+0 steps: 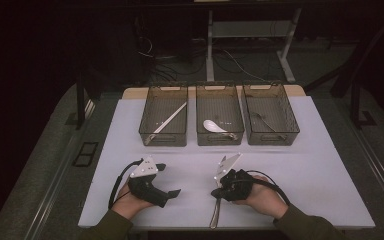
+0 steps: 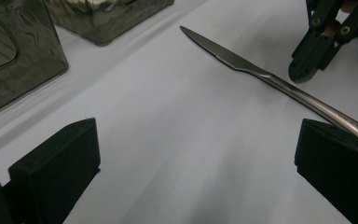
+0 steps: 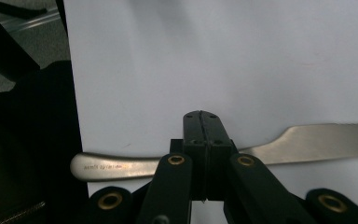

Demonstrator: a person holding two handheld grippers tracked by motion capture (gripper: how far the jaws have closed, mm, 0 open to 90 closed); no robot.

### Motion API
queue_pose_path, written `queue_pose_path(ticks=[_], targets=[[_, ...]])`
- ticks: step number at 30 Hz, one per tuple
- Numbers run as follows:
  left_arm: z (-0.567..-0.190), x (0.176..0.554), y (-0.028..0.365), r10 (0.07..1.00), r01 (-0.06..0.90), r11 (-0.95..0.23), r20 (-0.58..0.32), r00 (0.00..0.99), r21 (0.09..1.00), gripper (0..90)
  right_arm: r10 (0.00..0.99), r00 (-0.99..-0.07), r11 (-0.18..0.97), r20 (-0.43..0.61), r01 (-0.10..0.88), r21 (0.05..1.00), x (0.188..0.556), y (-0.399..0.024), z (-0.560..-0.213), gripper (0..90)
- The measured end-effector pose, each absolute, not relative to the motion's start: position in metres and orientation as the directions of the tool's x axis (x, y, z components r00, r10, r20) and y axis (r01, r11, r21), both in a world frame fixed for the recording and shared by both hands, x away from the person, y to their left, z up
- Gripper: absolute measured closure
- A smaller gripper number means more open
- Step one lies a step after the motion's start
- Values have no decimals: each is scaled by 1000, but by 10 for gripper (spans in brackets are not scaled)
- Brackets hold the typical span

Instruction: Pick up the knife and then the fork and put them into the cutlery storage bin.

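So we're sorting cutlery into the three smoky bins, looks like. The left bin [image 1: 163, 116] already has a long pale utensil in it, the middle bin [image 1: 219, 115] a white spoon [image 1: 213, 126], and the right bin [image 1: 270, 114] something dark we can't make out. What's left is the knife [image 2: 261, 74], lying flat on the white mat [image 1: 300, 165] near the front edge. Our right gripper [image 3: 201, 140] hovers right over its handle with the jaws pressed together, nothing between them, so it isn't picked up yet. Our left gripper [image 1: 166, 180] sits nearby with jaws wide apart, empty. There's tiny engraved writing on the handle end, too small to read.
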State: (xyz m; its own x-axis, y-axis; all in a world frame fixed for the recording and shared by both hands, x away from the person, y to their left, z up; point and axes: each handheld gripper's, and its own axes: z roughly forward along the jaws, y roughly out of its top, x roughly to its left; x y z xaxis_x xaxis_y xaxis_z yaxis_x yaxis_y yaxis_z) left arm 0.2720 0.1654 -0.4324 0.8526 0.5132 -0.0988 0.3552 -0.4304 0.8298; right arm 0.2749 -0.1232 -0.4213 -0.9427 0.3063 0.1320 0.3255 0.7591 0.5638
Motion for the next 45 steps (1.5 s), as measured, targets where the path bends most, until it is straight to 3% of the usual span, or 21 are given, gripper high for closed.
queue_pose_path(ticks=[7, 9, 33, 40, 45], targets=[[-433, 273, 166, 512, 357, -432, -101, 853, 828, 0, 288, -948, 792, 138, 317, 522, 269, -111, -429, 896], [-433, 273, 167, 514, 357, -429, -102, 852, 830, 0, 266, -959, 816, 97, 278, 506, 271, -112, -431, 896], [-433, 273, 166, 513, 358, -434, -100, 853, 827, 0, 325, -938, 815, 121, 343, 467, 272, -141, -422, 897], [-433, 272, 167, 513, 355, -436, -96, 853, 827, 0, 253, -958, 850, 133, 286, 443, 257, -126, -427, 897], [-433, 272, 167, 514, 356, -433, -98, 852, 828, 0, 255, -957, 860, 135, 289, 422, 254, -128, -428, 897]])
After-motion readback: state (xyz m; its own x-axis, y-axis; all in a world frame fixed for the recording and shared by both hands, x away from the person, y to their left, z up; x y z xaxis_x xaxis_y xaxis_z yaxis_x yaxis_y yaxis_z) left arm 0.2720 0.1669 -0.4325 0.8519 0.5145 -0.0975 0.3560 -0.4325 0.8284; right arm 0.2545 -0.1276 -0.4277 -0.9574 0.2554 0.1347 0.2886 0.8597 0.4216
